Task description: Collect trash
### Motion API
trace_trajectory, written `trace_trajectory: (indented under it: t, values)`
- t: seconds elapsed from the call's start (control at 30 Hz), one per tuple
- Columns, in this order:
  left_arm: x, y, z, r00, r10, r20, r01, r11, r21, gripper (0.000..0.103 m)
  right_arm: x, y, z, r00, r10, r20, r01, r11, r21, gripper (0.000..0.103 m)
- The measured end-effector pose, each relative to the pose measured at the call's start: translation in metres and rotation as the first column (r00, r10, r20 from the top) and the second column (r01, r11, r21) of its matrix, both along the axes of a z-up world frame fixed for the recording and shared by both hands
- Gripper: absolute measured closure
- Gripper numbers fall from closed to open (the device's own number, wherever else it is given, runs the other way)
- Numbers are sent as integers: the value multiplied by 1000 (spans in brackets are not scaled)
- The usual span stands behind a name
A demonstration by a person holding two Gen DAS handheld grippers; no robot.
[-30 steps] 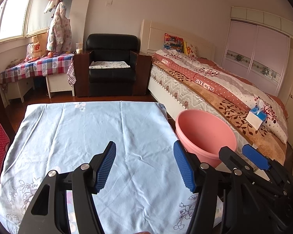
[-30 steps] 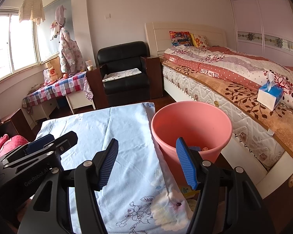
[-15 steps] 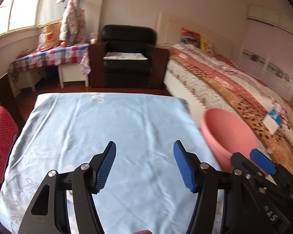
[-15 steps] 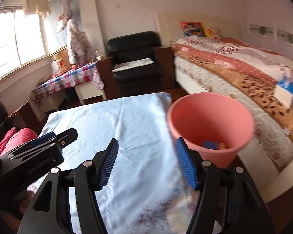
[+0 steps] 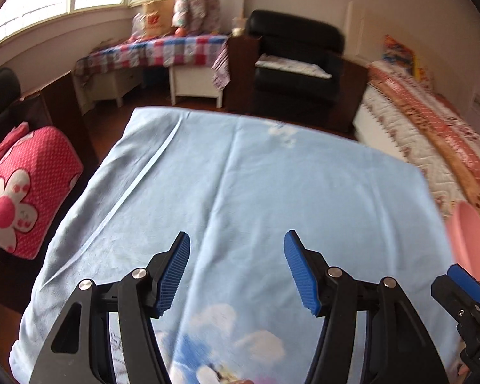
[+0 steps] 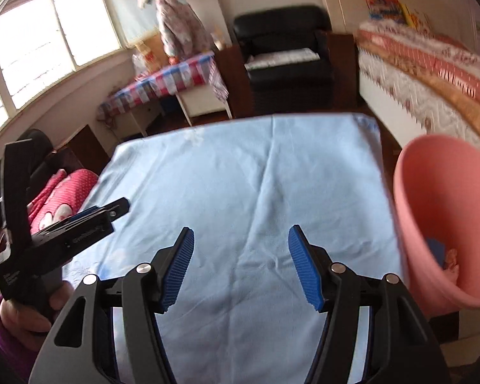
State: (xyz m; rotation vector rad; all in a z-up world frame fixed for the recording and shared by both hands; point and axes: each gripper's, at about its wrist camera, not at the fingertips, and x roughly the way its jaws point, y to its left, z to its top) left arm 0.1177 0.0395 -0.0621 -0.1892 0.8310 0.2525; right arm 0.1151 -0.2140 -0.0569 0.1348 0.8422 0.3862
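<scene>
left gripper (image 5: 236,268): fingers spread — empty, over blue-sheeted surface (image 5: 272,192)
right gripper (image 6: 241,267): fingers spread, empty
pink bin (image 6: 444,224): right of right fingers — blue scrap (image 6: 436,248) inside

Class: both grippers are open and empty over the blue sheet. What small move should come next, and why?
Probably tilt both further down to scan the near end of the blue sheet. No trash shows on it, both the left gripper and right gripper hold nothing, and the pink bucket already holds scraps.
</scene>
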Motion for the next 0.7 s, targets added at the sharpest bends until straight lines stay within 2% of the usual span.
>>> trace_trajectory:
  t: [0.1, 0.3, 0.47, 0.6, 0.7]
  values:
    - [10, 6, -13, 999, 11, -43, -11, 1000, -15, 43, 11, 5, -13, 999, -8, -52, 8, 1000, 3, 41]
    - [26, 0, -31, 996, 3, -91, -3, 1000, -2, 43, 28, 16, -32, 996, 15, -88, -20, 998, -56, 41]
    - [35, -11, -34, 995, -36, -96, 38, 999, 28, 42, 39, 26, -32, 998, 20, -58, -26, 994, -108, 41]
    - [44, -18, -37, 991, -63, -117, 69, 997, 47, 26, 49, 28, -30, 998, -10, -56, 1, 989, -145, 41]
    - [51, -21, -39, 989, -77, -128, 83, 996, 40, 16, 52, 39, -31, 998, -27, -48, 16, 977, -214, 41]
